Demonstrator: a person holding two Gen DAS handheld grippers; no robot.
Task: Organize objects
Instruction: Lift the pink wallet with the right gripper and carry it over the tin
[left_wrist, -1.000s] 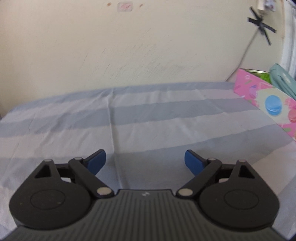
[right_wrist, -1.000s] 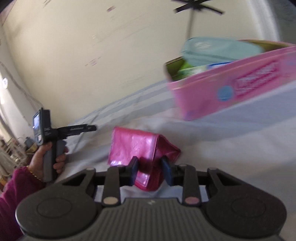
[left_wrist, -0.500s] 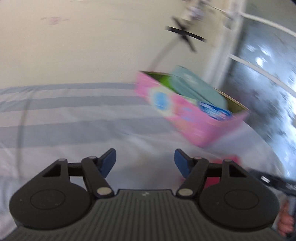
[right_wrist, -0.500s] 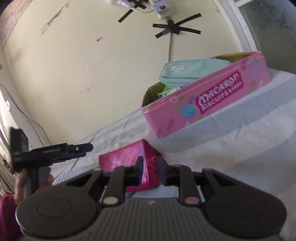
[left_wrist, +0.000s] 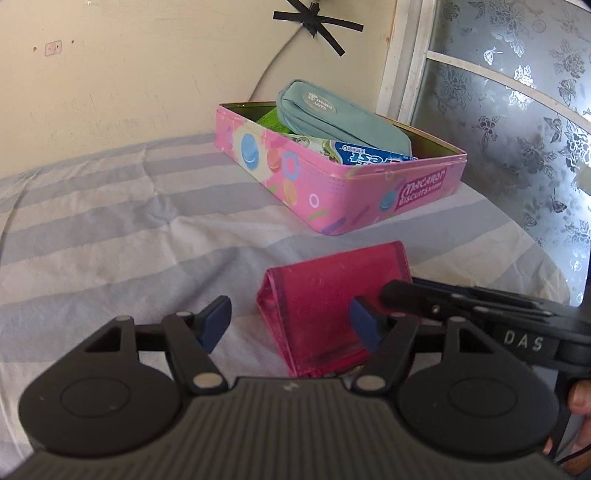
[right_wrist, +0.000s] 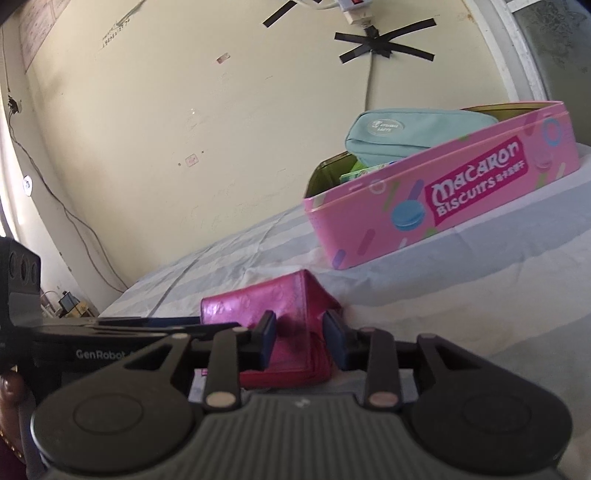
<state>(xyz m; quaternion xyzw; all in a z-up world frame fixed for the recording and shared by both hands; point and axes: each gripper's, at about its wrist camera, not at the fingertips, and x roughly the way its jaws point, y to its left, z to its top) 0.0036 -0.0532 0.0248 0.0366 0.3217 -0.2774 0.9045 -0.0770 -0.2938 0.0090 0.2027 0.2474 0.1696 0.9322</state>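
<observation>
My right gripper (right_wrist: 299, 341) has just been opening, its jaws loose around the pink wallet (right_wrist: 280, 314). My left gripper (left_wrist: 291, 325) tilts down beside it, open, holding nothing.

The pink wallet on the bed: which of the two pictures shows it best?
The left wrist view. It looks down on the pink wallet, showing its folded top and most of its outline. The right wrist view sees the wallet low and end-on, partly hidden behind the right tongs, whose tips stand on either side of it.

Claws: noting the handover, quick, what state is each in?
Left claw: open, jaws just narrowed, then reopened slightly; not gripping the pink wallet.
Right claw: open, jaws just been opening; wallet between them.
</observation>
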